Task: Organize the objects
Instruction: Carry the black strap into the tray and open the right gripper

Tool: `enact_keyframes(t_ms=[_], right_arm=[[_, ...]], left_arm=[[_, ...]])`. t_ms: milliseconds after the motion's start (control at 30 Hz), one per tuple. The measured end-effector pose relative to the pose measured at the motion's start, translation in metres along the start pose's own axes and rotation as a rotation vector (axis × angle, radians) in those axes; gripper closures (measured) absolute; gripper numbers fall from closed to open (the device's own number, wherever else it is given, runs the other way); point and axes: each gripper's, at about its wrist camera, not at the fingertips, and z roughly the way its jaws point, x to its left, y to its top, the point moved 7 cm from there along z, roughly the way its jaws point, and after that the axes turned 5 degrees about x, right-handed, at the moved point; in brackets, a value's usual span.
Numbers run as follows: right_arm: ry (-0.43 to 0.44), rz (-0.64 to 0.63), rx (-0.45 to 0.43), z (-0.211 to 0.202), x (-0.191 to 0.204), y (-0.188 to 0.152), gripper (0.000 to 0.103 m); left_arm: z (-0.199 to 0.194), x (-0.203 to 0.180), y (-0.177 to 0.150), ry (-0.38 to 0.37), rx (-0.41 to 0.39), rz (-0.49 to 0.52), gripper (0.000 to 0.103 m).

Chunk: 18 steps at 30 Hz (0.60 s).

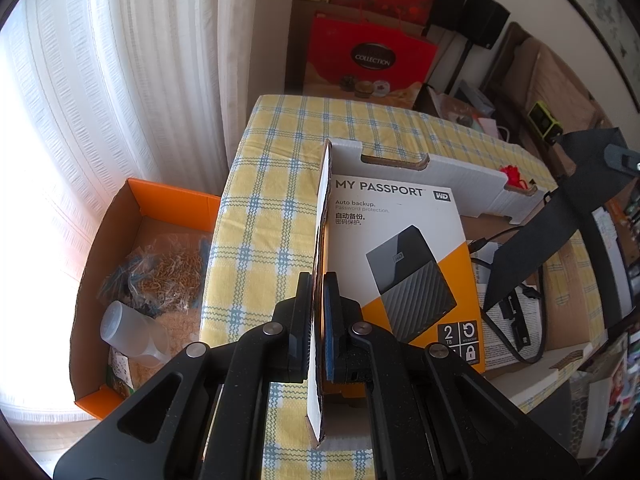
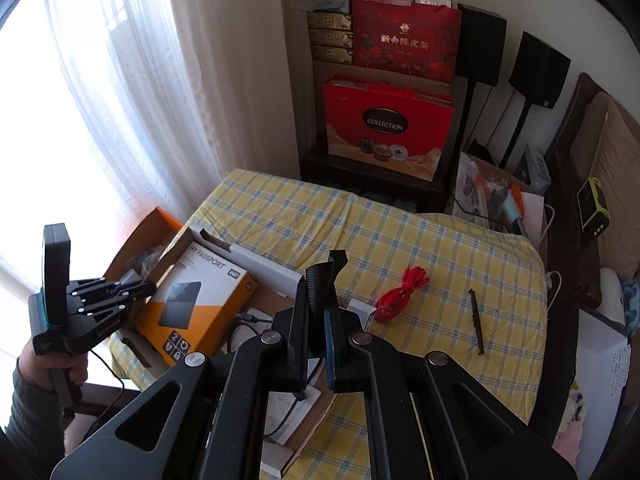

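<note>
Two claws work at a white cardboard box (image 1: 436, 168) on a yellow checked surface (image 1: 272, 216).
Left claw (image 1: 318, 312) pinches the box's side wall; right claw (image 2: 318, 320) pinches a black textured strap (image 2: 320, 280) beside the box.

Cardboard, cloth and matt plastic

The white box (image 1: 400, 168) is corrugated cardboard, raw brown at its cut edges; the hard-drive carton (image 1: 400, 256) is smooth printed card with a slight sheen. The checked tablecloth (image 2: 400, 232) is woven cloth, the curtain (image 1: 100, 80) sheer ribbed fabric. The left gripper (image 1: 318, 312) is matt, speckled black plastic with bright metal pins.
</note>
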Motion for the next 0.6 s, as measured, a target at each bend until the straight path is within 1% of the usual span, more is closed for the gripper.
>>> enact_keyframes(t_ms=[200, 267, 333, 400, 433, 467, 500, 533, 600], right_arm=[[0.034, -0.015, 0.069, 0.036, 0.015, -0.019, 0.097], [0.065, -0.013, 0.098, 0.048, 0.021, -0.026, 0.096], [0.106, -0.005, 0.133, 0.060, 0.028, -0.034, 0.092], [0.130, -0.004, 0.164, 0.072, 0.034, -0.043, 0.090], [0.130, -0.006, 0.180, 0.078, 0.036, -0.047, 0.086], [0.130, -0.006, 0.197, 0.083, 0.037, -0.051, 0.079], [0.121, -0.003, 0.203, 0.085, 0.037, -0.053, 0.067], [0.114, 0.000, 0.200, 0.085, 0.035, -0.054, 0.060], [0.125, 0.007, 0.190, 0.082, 0.033, -0.053, 0.060]], left_arm=[[0.001, 0.000, -0.001, 0.002, 0.001, 0.001, 0.100], [0.001, 0.000, -0.001, 0.002, 0.001, 0.001, 0.100], [0.001, 0.000, -0.001, 0.002, 0.001, 0.001, 0.100], [0.001, 0.000, -0.001, 0.001, 0.001, 0.000, 0.100], [0.001, 0.000, -0.001, 0.002, 0.002, 0.001, 0.100], [0.001, 0.000, -0.001, 0.002, 0.002, 0.001, 0.100], [0.001, 0.000, -0.001, 0.002, 0.002, 0.002, 0.100], [0.001, 0.000, -0.001, 0.002, 0.001, 0.001, 0.100], [0.001, 0.000, -0.001, 0.002, 0.001, 0.000, 0.100]])
